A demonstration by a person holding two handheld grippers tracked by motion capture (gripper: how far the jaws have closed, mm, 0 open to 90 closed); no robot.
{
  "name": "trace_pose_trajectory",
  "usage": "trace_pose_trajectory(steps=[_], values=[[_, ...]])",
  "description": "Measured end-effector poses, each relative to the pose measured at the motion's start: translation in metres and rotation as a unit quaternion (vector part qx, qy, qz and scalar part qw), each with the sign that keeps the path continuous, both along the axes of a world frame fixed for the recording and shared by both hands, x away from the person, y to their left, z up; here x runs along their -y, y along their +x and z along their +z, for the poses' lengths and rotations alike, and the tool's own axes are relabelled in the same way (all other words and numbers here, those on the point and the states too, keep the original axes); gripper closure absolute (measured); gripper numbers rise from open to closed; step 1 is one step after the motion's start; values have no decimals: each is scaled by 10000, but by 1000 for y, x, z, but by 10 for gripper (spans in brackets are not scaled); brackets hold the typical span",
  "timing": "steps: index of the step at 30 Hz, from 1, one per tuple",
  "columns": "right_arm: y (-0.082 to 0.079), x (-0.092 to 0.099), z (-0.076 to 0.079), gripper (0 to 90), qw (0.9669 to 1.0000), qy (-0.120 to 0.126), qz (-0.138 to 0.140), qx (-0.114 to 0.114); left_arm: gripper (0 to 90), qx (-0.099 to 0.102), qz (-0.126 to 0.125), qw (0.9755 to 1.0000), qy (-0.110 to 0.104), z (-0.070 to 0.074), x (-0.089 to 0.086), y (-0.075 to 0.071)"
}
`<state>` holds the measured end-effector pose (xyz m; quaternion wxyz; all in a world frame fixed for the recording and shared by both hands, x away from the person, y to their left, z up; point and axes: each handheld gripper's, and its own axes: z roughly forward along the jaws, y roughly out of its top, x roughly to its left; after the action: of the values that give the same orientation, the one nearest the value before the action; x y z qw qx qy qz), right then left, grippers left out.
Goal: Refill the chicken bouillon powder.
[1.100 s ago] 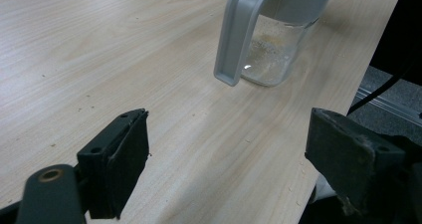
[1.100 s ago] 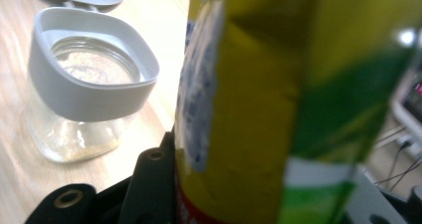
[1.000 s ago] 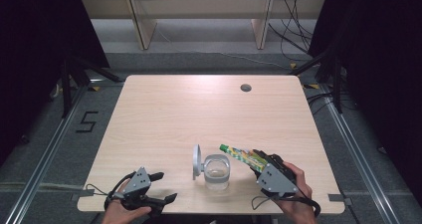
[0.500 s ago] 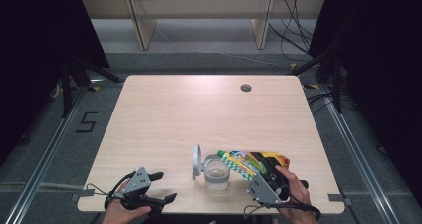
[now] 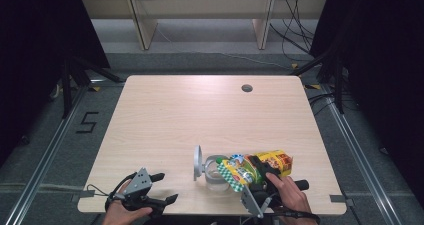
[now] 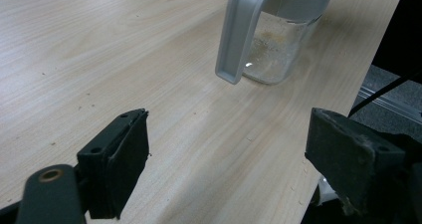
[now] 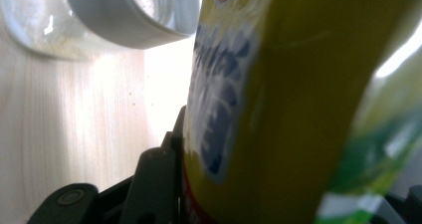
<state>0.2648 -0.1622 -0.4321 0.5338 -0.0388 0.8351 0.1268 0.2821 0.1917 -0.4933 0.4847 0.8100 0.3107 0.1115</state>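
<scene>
The right gripper (image 5: 256,171), its fingers clamped on a tipped yellow-green snack packet (image 5: 252,168) over the open glass jar (image 5: 215,172) at the tabletop's (image 5: 190,115) near edge, could spill contents beside it or knock it over, while the left gripper (image 5: 162,187) idles, fingers apart.

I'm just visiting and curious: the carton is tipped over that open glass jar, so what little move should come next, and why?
Probably tip the carton a little further. The right gripper is clamped on it and holds it on its side, with its spout end at the mouth of the jar. The jar's lid is swung open, and little seems to lie in the jar. The left gripper waits open.
</scene>
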Motion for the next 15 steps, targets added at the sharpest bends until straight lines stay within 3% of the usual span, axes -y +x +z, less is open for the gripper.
trace_pose_trajectory(steps=[1, 2, 4, 6, 7, 9, 10, 11, 12, 13, 15], values=[[1, -1, 0, 632, 9997, -155, 146, 93, 166, -26, 27, 9999, -96, 0, 1, 0], [-1, -3, -1, 633, 9995, -263, 94, 132, 166, -3, 16, 10000, -76, 0, 1, 0], [1, -6, -1, 634, 9981, -460, 321, 267, 166, -18, 7, 10000, -20, 0, 0, 0], [-1, -9, -3, 635, 9979, -521, 260, 268, 166, -3, -1, 10000, 48, 0, 0, 0], [-2, -10, -4, 635, 9976, -584, 244, 271, 166, 3, 0, 10000, -57, 0, 1, 0], [-2, -12, -5, 635, 9961, -779, 266, 320, 166, 2, 3, 10000, -59, 0, 1, 0], [-2, -13, -4, 635, 9942, -950, 323, 395, 166, 18, -17, 9999, 141, 0, -1, 1], [-3, -12, -8, 635, 9966, -749, 186, 291, 166, -25, 10, 10000, -24, 0, 1, 0], [-3, -12, -8, 635, 9966, -749, 186, 291, 166, -25, 10, 10000, -24, 0, 1, 0], [-2, -14, -7, 635, 9942, -965, 282, 372, 166, -32, 2, 10000, -12, -1, 0, 0], [-3, -15, -8, 635, 9940, -981, 261, 416, 166, -10, 6, 10000, -9, 0, 0, 1]])
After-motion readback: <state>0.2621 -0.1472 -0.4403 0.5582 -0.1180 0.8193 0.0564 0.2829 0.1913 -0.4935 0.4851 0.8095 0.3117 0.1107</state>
